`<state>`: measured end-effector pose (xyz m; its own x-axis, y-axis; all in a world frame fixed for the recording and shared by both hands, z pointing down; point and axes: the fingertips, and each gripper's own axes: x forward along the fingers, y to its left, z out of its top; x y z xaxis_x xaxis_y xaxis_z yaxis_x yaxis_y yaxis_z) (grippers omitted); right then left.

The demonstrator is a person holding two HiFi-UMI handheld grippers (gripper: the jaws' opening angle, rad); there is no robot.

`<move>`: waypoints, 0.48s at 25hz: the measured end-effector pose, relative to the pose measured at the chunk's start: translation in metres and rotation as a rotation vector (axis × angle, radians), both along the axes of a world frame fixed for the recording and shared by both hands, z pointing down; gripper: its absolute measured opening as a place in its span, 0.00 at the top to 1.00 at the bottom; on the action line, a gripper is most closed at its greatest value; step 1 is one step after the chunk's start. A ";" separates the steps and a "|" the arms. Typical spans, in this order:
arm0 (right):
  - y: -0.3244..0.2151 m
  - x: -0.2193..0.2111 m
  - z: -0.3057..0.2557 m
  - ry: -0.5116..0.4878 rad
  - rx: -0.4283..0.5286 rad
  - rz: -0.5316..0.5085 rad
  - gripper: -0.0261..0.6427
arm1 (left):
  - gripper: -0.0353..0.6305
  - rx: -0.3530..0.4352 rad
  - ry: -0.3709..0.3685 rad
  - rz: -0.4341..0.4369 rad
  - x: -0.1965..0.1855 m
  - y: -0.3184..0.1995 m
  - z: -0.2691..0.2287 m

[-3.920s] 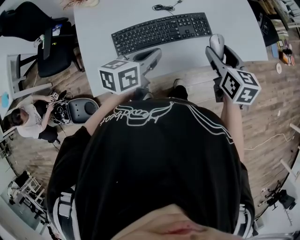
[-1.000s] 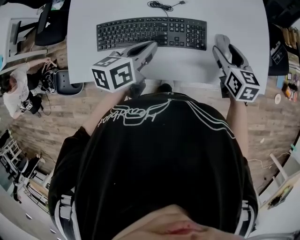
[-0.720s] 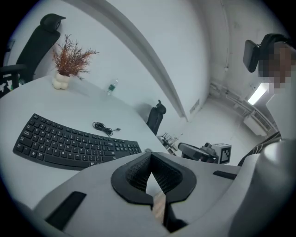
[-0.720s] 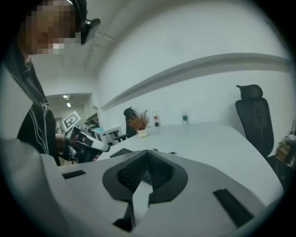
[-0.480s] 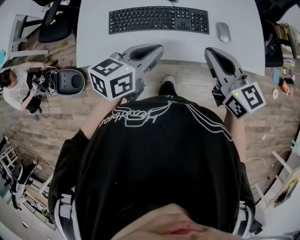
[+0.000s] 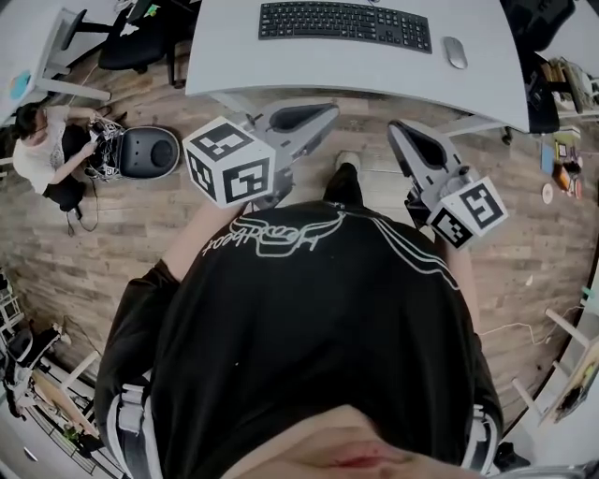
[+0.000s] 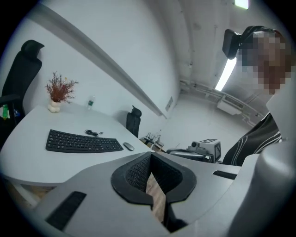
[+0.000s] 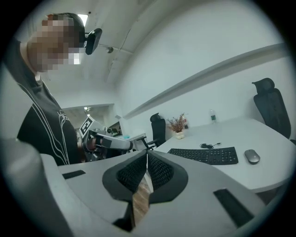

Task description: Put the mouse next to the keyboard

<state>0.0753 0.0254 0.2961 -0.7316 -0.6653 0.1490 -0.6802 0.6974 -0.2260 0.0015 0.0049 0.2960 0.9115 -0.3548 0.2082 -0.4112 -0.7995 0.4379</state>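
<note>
Reddish plant beyond keyboard: gripper views

desk is smooth matt white, keyboard matt black plastic, mouse smooth silvery-grey, floor grainy wood planks, left gripper and right gripper matt grey plastic with ribbed black pads
</note>
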 end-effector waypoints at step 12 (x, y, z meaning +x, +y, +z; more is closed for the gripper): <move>0.082 -0.056 0.006 -0.002 -0.052 -0.006 0.94 | 0.94 0.058 0.003 0.072 -0.040 0.095 -0.008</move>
